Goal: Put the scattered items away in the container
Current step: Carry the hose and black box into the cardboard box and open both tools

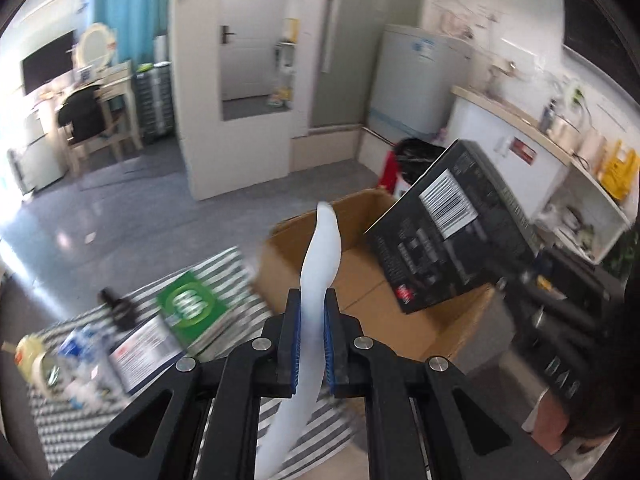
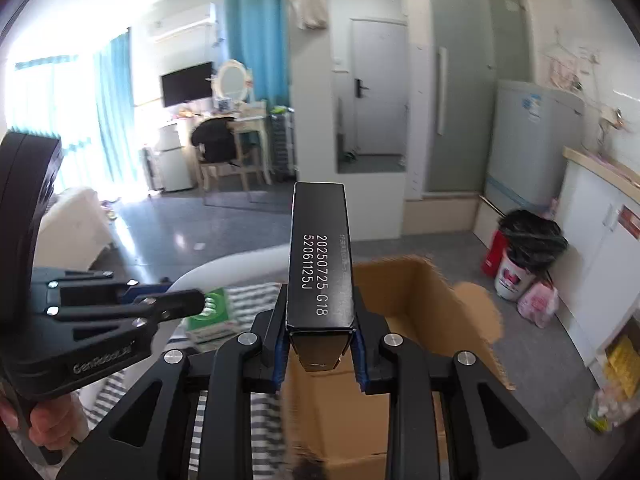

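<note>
My left gripper (image 1: 312,312) is shut on a thin white flexible strip (image 1: 322,248) that curves up toward the open cardboard box (image 1: 360,276). My right gripper (image 2: 320,332) is shut on a black box (image 2: 320,256) with white printed numbers, held above the cardboard box (image 2: 404,296). In the left wrist view the black box (image 1: 448,236) with a barcode hangs tilted over the cardboard box's right side. The left gripper (image 2: 172,300) also shows at the left of the right wrist view.
On the striped cloth (image 1: 80,412) lie a green box (image 1: 190,306), a dark small bottle (image 1: 118,306), a white-blue package (image 1: 144,350) and a tape roll (image 1: 32,354). A bin with a black bag (image 2: 528,240) stands on the floor beyond.
</note>
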The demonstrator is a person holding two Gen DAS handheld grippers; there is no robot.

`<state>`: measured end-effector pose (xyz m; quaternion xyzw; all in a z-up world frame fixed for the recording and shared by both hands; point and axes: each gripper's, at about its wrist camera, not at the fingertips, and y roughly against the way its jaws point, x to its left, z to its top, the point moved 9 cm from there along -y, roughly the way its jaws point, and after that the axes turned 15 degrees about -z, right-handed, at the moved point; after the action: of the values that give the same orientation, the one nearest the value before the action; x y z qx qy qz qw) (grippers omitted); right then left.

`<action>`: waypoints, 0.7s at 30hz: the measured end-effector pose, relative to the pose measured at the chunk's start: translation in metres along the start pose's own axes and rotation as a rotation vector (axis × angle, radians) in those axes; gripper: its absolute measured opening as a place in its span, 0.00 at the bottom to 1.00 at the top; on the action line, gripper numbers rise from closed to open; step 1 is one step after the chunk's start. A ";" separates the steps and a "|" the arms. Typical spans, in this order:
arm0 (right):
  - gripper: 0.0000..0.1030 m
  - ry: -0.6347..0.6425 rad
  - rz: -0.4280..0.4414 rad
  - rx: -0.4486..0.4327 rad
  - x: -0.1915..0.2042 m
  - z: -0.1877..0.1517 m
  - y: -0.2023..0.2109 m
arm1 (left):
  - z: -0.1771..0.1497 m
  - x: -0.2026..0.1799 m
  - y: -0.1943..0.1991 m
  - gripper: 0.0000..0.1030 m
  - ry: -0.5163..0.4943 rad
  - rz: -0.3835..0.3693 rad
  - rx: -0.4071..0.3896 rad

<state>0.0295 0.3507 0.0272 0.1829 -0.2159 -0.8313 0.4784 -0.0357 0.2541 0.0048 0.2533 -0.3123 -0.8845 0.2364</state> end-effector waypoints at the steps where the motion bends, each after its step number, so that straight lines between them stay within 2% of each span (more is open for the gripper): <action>1: 0.24 -0.005 -0.020 0.015 -0.008 -0.003 -0.008 | 0.005 -0.004 -0.011 0.08 0.007 -0.006 0.006; 7: 0.24 -0.026 -0.093 0.143 -0.044 -0.037 -0.065 | 0.016 -0.017 -0.080 0.08 0.029 -0.030 0.087; 11: 0.24 -0.052 -0.107 0.213 -0.056 -0.057 -0.095 | 0.009 -0.012 -0.115 0.11 0.048 -0.001 0.137; 14: 0.24 -0.072 -0.112 0.248 -0.064 -0.069 -0.114 | 0.004 -0.004 -0.135 0.19 0.048 0.007 0.169; 16: 0.24 -0.082 -0.118 0.265 -0.067 -0.076 -0.123 | 0.002 -0.002 -0.143 0.29 0.047 -0.006 0.172; 17: 0.25 -0.087 -0.122 0.271 -0.068 -0.079 -0.125 | 0.001 -0.001 -0.146 0.43 0.045 -0.013 0.172; 18: 0.25 -0.091 -0.125 0.277 -0.069 -0.082 -0.128 | 0.001 0.000 -0.148 0.63 0.044 -0.016 0.166; 19: 0.25 -0.096 -0.124 0.280 -0.070 -0.085 -0.130 | 0.002 0.000 -0.149 0.72 0.042 -0.017 0.157; 20: 0.32 -0.102 -0.117 0.279 -0.070 -0.086 -0.130 | 0.003 0.001 -0.150 0.82 0.038 -0.015 0.144; 21: 0.41 -0.110 -0.106 0.275 -0.069 -0.087 -0.129 | 0.005 0.002 -0.149 0.88 0.034 -0.011 0.128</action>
<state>0.0138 0.4527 -0.1077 0.2121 -0.3435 -0.8268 0.3916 -0.0787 0.3581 -0.0929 0.2845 -0.3628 -0.8597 0.2200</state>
